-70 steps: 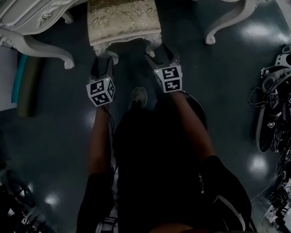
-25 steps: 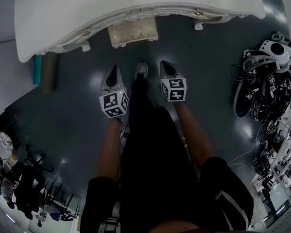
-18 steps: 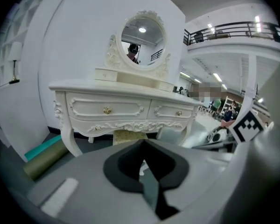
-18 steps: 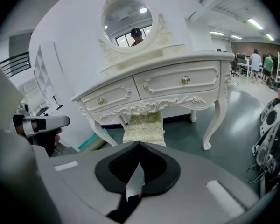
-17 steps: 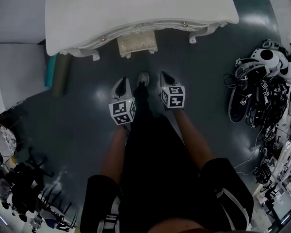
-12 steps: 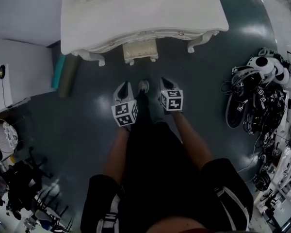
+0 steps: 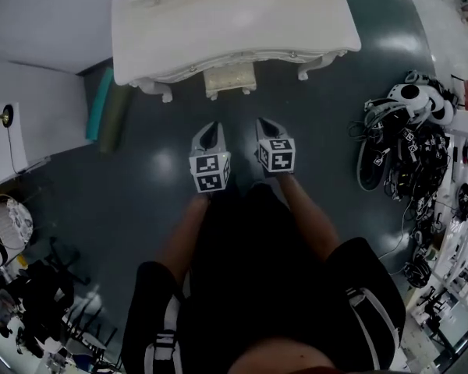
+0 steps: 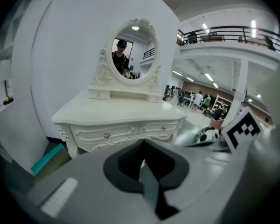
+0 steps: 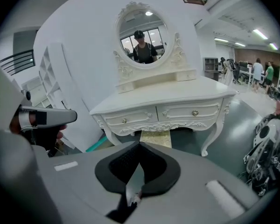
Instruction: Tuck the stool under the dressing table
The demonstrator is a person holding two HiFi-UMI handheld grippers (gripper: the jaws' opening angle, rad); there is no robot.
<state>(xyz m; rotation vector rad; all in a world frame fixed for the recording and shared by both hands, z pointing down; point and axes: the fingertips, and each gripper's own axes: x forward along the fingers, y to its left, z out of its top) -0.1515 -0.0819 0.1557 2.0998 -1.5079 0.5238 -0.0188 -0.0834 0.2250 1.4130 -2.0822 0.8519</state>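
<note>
The left gripper (image 7: 210, 135) and right gripper (image 7: 268, 129) were side by side before the person, jaws pressed together, holding nothing. Beyond them at twelve o'clock, the stool (image 7: 229, 79) sat mostly beneath the dressing table (image 7: 234, 18), only its front edge showing.

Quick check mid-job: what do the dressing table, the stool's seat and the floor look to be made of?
Dressing table: probably painted wood, with a white satin finish, carved scrollwork and brass-looking knobs.
Stool: the seat looks like upholstered fabric, pale gold and faintly patterned.
Floor: a hard, dark, glossy coating; ceiling lights reflect in it.
</note>
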